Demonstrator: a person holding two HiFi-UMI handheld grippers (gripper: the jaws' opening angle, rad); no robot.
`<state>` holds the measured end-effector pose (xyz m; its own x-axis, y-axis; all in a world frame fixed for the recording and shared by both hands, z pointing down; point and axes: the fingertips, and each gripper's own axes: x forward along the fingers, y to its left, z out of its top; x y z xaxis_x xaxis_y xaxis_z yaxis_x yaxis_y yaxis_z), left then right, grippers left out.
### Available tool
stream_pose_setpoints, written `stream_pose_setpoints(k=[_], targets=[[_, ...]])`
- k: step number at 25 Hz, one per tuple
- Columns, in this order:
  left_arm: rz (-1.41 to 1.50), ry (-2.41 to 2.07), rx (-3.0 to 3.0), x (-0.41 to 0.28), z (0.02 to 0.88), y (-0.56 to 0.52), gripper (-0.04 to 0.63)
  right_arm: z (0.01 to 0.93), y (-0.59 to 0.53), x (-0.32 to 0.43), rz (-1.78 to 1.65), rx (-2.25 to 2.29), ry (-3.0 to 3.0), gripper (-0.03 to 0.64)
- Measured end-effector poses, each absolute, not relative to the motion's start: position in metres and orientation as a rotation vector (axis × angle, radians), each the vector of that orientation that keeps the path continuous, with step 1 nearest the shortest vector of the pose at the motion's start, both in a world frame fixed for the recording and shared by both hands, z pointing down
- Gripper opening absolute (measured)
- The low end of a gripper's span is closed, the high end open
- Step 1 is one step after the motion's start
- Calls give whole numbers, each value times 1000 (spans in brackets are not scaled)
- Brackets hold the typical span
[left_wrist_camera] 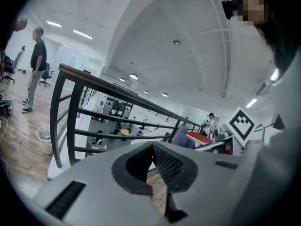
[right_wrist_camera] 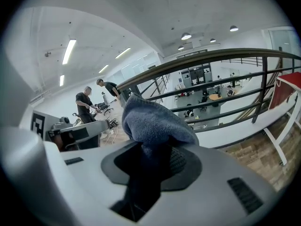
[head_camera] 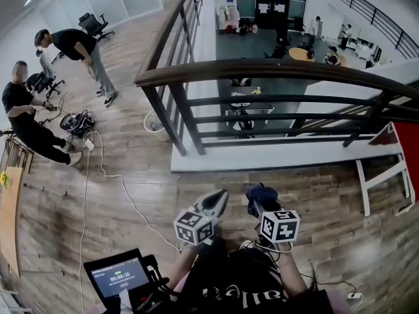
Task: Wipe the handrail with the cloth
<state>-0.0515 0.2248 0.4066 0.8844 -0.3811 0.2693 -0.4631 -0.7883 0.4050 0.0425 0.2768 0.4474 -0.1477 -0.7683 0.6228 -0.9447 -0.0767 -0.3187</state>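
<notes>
Handrail point(head_camera: 275, 69) wiping had not begun, as far as the views showed — the dark rail stood well ahead of you, apart from the cloth point(right_wrist_camera: 153, 119). Your right tongs point(right_wrist_camera: 155, 147) were clamped on that blue cloth, which bunched up above the tips, low and near your body. Your left tongs point(left_wrist_camera: 153, 147) sat closed on nothing. All the wiping was left, I'd judge — raising the cloth onto the rail and running it along.
</notes>
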Motion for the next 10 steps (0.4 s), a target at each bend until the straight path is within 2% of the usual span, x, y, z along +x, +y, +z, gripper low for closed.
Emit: stream_pose_setpoints(k=[10], targets=[[213,-652,2607,-42,423,297,0,467,347,50,1000,1848,-1997,109]])
